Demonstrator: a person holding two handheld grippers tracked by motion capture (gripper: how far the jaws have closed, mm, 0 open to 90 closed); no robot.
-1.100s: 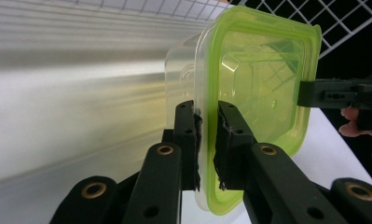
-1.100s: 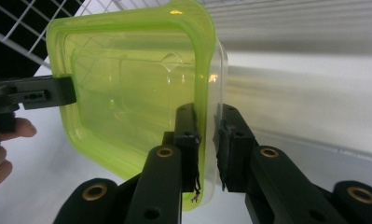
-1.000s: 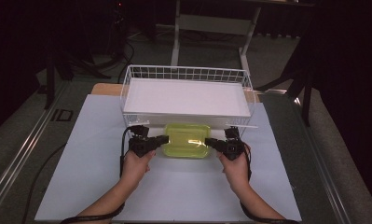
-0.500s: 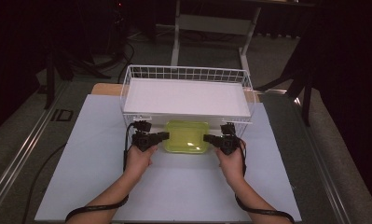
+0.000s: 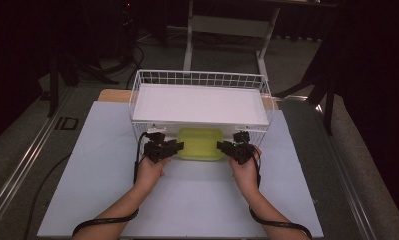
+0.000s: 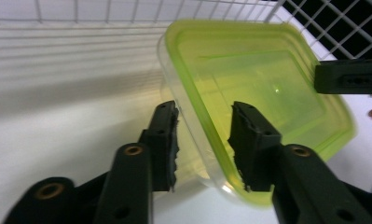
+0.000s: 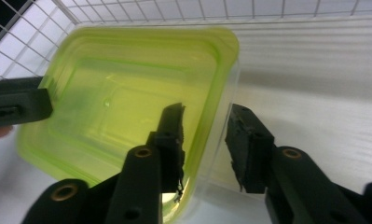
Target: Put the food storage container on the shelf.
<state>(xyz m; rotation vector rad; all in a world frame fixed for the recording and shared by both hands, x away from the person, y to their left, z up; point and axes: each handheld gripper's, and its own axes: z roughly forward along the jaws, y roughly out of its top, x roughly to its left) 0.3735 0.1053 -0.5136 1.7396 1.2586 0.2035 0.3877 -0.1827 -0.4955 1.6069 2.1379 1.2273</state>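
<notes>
Under basket (image 5: 137, 102) shelf | box (image 5: 201, 144) far edge is hidden | left gripper (image 5: 173, 146), right gripper (image 5: 225, 146): jaws just opened, rim straddled loosely, not pinched

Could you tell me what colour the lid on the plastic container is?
The lid is translucent yellow-green, clearest in the left gripper view.

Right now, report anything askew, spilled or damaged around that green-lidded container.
Nothing spilled or broken. The container sits level at the wire basket's open front, lid seated. The left gripper and right gripper have just been opening, jaws astride opposite edges, no longer clamped.
</notes>
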